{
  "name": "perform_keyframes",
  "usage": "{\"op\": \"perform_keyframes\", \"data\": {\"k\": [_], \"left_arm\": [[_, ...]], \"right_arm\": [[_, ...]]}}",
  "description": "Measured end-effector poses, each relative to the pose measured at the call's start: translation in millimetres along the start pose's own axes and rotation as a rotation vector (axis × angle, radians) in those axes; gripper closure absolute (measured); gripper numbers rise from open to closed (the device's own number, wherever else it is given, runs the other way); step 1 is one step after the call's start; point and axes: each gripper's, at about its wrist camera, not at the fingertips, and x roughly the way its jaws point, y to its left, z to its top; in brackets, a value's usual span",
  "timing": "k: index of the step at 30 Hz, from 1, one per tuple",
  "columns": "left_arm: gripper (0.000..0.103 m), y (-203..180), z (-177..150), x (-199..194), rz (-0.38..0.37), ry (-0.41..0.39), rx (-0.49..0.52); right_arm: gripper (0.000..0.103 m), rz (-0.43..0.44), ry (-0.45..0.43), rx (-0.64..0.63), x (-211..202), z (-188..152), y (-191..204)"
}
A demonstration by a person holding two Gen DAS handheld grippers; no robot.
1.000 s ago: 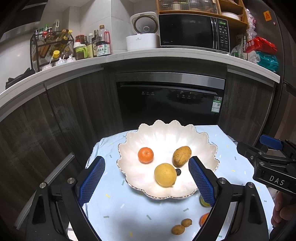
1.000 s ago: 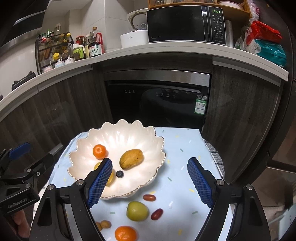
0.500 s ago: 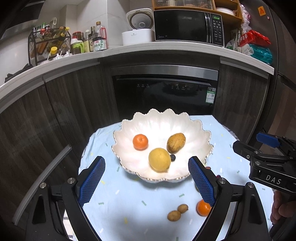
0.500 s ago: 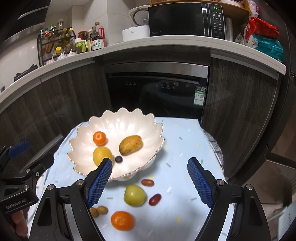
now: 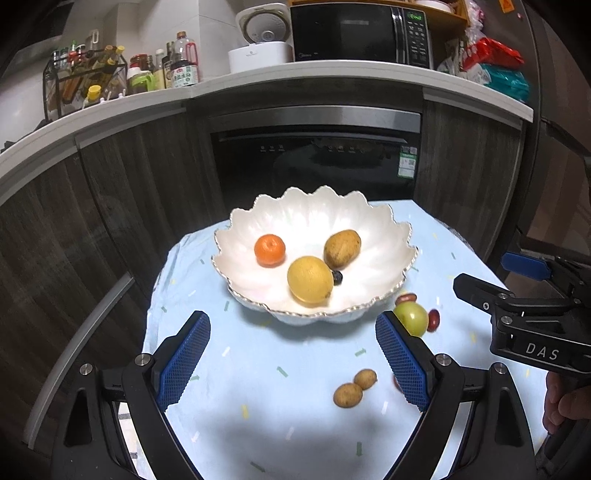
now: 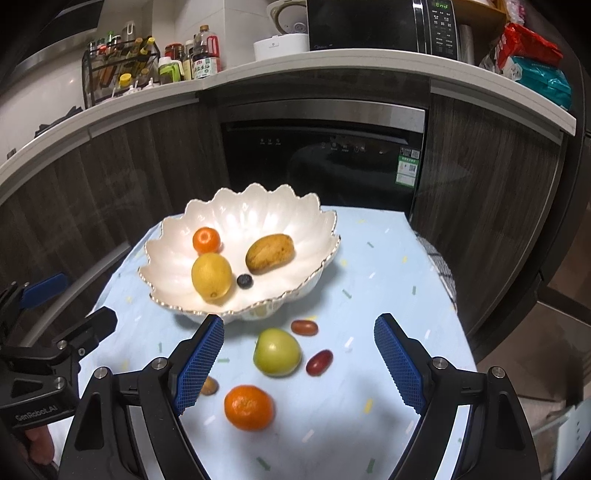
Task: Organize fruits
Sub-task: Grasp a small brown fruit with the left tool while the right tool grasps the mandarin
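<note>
A white scalloped bowl (image 5: 384, 236) (image 6: 317, 225) on the light blue tablecloth holds a small orange (image 5: 269, 250), a lemon (image 5: 309, 279), a brown oblong fruit (image 5: 342, 248) and a dark berry (image 6: 244, 280). In front of it on the cloth lie a green apple (image 6: 276, 351), two red grapes (image 6: 304, 327) (image 6: 319, 362), an orange (image 6: 249, 407) and two small brown fruits (image 5: 347, 394). My left gripper (image 5: 293, 360) is open and empty before the bowl. My right gripper (image 6: 298, 363) is open and empty, with the apple and orange between its fingers.
The small table (image 6: 391, 258) stands before dark cabinets and a built-in oven (image 5: 317, 162). A counter above carries bottles (image 5: 181, 66), a rice cooker and a microwave (image 5: 358, 33). The table edge drops off at right (image 6: 447, 280).
Both grippers have drawn back from the bowl and tilted down, so the loose fruits on the cloth now show more fully. Both stayed open.
</note>
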Motion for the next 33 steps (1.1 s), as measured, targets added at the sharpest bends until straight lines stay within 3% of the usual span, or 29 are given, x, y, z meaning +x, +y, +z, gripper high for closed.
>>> {"op": "perform_keyframes", "data": {"k": [10, 22, 33], "left_arm": [[0.015, -12, -21, 7, -0.053, 0.037, 0.081], [0.016, -20, -45, 27, -0.173, 0.113, 0.118], [0.022, -22, -61, 50, -0.233, 0.177, 0.135]], "right_arm": [[0.019, 0.017, 0.043, -0.028, 6, -22, 4], [0.019, 0.051, 0.09, -0.058, 19, -41, 9], [0.019, 0.081, 0.141, -0.064, 35, -52, 14]]}}
